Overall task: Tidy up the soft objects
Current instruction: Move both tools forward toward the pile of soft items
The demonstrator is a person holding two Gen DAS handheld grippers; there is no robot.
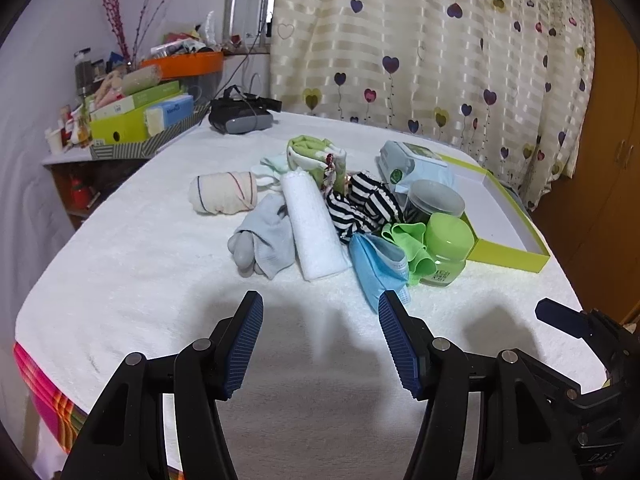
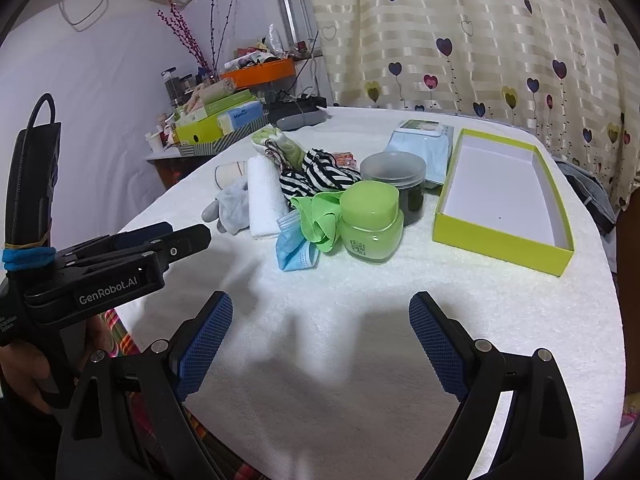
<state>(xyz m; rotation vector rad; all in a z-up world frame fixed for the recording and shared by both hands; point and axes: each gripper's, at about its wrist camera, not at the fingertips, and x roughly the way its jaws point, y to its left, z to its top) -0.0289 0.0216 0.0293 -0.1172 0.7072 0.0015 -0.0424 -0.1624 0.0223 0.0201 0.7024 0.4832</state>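
Sorting yet to begin: the lime-green box (image 2: 505,236) sits empty on the towel-covered table (image 2: 360,340), while socks, a rolled white cloth (image 1: 316,232) and a blue face mask (image 2: 294,250) lie heaped beside it. Left claw (image 1: 320,344) and right claw (image 2: 320,344) hover wide, holding nothing.
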